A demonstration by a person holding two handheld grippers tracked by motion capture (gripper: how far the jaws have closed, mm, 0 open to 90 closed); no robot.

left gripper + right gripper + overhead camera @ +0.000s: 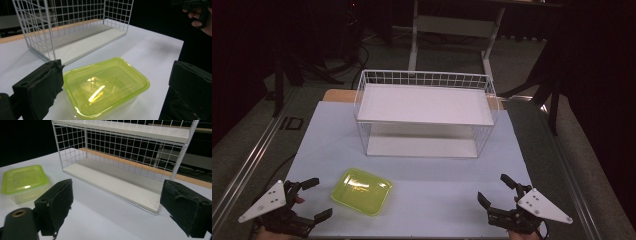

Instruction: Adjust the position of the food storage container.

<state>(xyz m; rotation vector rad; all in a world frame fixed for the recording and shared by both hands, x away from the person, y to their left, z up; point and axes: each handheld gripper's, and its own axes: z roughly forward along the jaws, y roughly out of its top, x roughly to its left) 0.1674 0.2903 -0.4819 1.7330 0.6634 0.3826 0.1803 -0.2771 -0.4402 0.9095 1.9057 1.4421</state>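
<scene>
Translucent yellow-green plastic box (rounded corners) before white wire-grid rack.

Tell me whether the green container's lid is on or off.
On. The yellow-green lid sits flat over the container's clear base, its rim flush all round.

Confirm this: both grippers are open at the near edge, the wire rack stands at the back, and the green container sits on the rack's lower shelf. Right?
Not quite. The green container sits on the table in front of the wire rack, near the left gripper, as the high view shows. Both grippers are open, including the right gripper.
</scene>
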